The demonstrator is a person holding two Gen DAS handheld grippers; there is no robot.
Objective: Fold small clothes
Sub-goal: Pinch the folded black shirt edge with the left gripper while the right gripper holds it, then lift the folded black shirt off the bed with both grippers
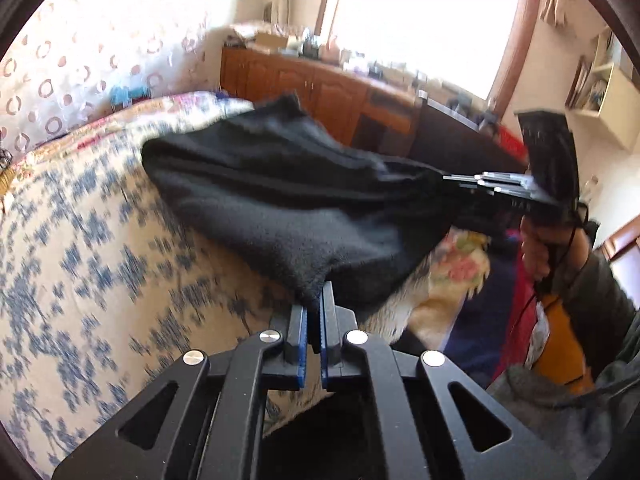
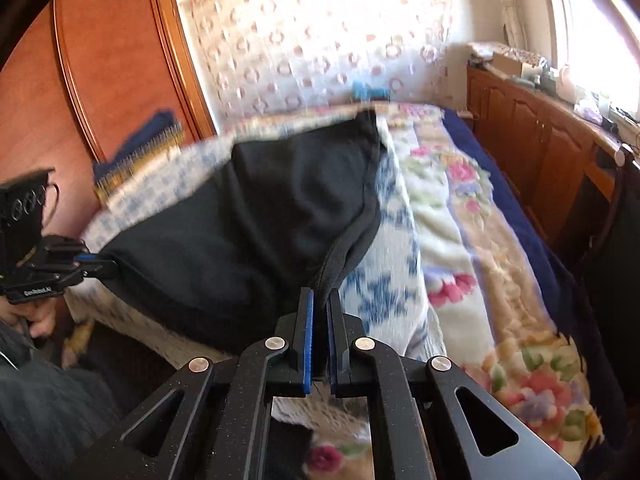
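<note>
The fingers of the left gripper (image 1: pixel 315 300) are pinched tight on one corner of a black fleece garment (image 1: pixel 280 192), its blue pads pressed against the cloth. The fingers of the right gripper (image 2: pixel 322 306) are likewise clamped on a bunched, seamed edge of the same garment (image 2: pixel 256 216).

The garment is stretched between the two grippers over the near edge of the bed (image 1: pixel 80 240), its far part draped on the bed's top. The bed carries a cream cover with a blue pattern (image 2: pixel 384 280) and, toward the side away from the wall, a floral blanket (image 2: pixel 480 240) over a dark blue sheet (image 2: pixel 520 208). Behind the bed hangs a light curtain with ring shapes (image 2: pixel 304 48). A wooden headboard or wardrobe panel (image 2: pixel 108 60) stands at the bed's far corner, and a low wooden cabinet (image 2: pixel 544 148) runs along the bed's other side under a bright window (image 1: pixel 424 12), with small clutter on top.

In the left wrist view the right gripper (image 1: pixel 460 182) reaches in from the right, level, held by a hand (image 1: pixel 540 252) in a dark sleeve. In the right wrist view the left gripper (image 2: pixel 100 266) comes in from the left edge. Both views are motion-blurred.
</note>
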